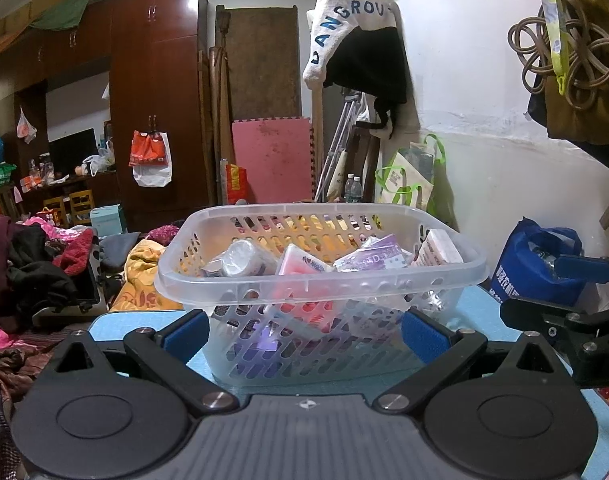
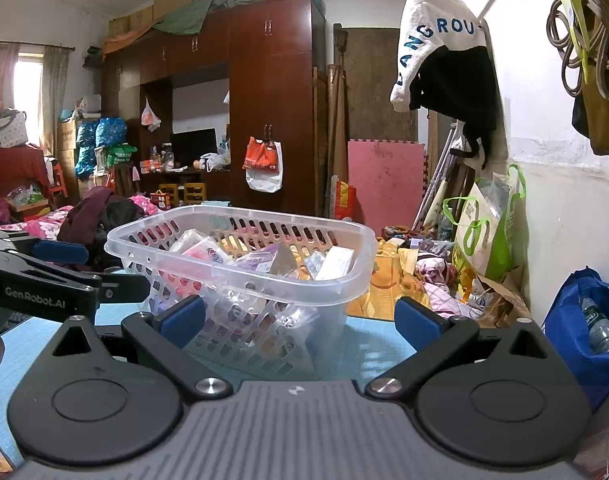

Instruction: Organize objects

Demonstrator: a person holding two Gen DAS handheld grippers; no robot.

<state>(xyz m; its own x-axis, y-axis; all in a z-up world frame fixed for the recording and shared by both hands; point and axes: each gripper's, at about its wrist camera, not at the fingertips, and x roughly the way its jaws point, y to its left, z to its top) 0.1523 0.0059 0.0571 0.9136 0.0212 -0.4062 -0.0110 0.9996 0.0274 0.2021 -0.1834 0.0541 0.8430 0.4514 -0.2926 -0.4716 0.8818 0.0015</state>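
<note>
1. The left gripper (image 1: pixel 302 334) is open, its two blue-padded fingers (image 1: pixel 184 334) spread wide with nothing held between them.
2. The right gripper (image 2: pixel 300 322) is likewise open and empty; its blue pads (image 2: pixel 418 320) stand well apart.
3. A clear plastic basket (image 1: pixel 320 276) with slotted walls stands upright on a light blue table top (image 1: pixel 480 312), straight ahead of the left gripper.
4. In the left wrist view the basket's near wall fills the gap between the fingers; whether the pads touch it cannot be told.
5. In the right wrist view the basket (image 2: pixel 240 264) sits ahead and toward the left, its near corner just beside the left finger, while the right finger is clear of it above bare table.
6. Small packets lie loose inside the basket: a white roll-shaped pack (image 1: pixel 244 258), a pink pack (image 1: pixel 300 264), a purple-and-white packet (image 1: pixel 370 258) and a white box (image 1: pixel 442 248) leaning at the right end.
7. Each gripper shows in the other's camera: the right one at the right edge of the left view (image 1: pixel 560 292), the left one at the left edge of the right view (image 2: pixel 76 272), both beside the basket.
8. A blue bag (image 2: pixel 584 336) with a water bottle (image 2: pixel 600 328) in it stands right of the table, by the white wall.
9. A dark wooden wardrobe (image 2: pixel 276 100) fills the far side of the room.
</note>
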